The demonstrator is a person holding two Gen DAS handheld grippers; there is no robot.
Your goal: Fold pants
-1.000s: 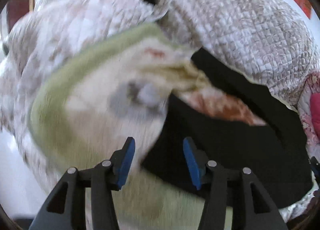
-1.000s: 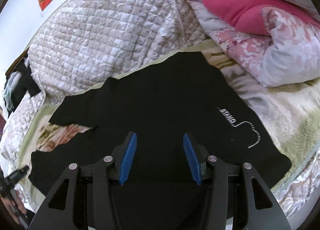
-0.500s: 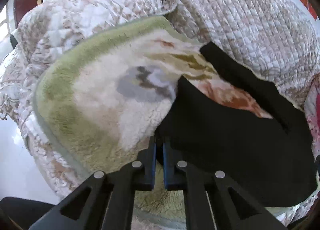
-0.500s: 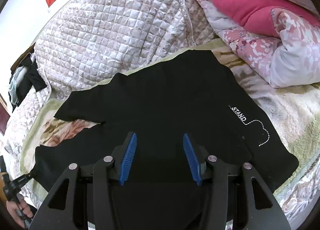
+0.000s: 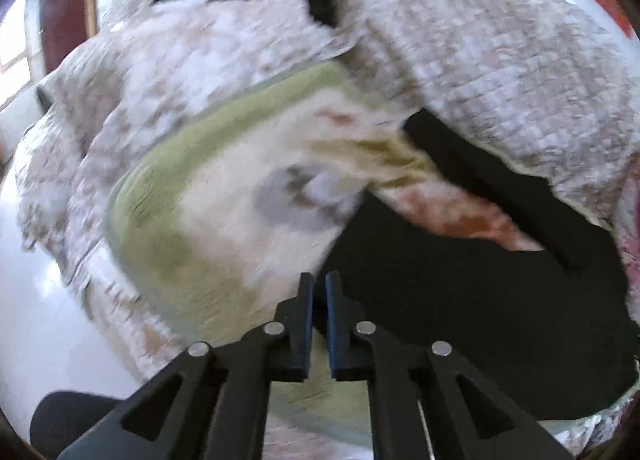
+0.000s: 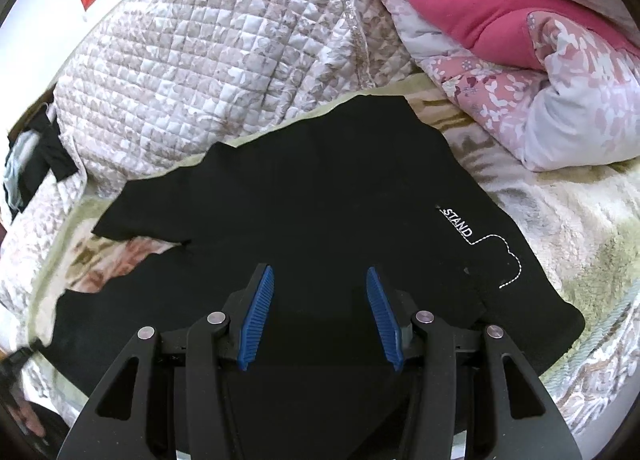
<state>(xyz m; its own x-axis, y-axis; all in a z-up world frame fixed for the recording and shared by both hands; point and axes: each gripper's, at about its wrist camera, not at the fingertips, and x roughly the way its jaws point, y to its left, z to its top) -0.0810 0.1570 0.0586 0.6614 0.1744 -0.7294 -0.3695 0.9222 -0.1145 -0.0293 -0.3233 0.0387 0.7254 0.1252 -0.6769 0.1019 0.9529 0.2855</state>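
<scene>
1. The black pants [image 6: 320,196] lie spread flat on the fleece blanket [image 6: 560,220], waist end nearest the pink floral duvet [image 6: 540,72] and the two legs splayed away from it, with a strip of blanket showing between them.
2. Main risk, as I judge it: the left gripper [image 5: 317,300] has its jaws almost together beside the cuff of the leg farther from the duvet, but the blurred view does not show whether any cloth is between them. If only a thin edge is caught, or fleece with it, the leg may slip free mid-fold or drag the blanket along.
3. A second risk: the legs are apart, so carrying one over could leave the hems misaligned or bunch the crotch seam.
4. The right gripper [image 6: 320,312] hovers low over the middle of the pants, on the side away from the duvet, jaws wide and holding nothing.
5. The left gripper points along the blanket toward the quilted bedspread [image 5: 500,60], low at the pants' edge.
</scene>
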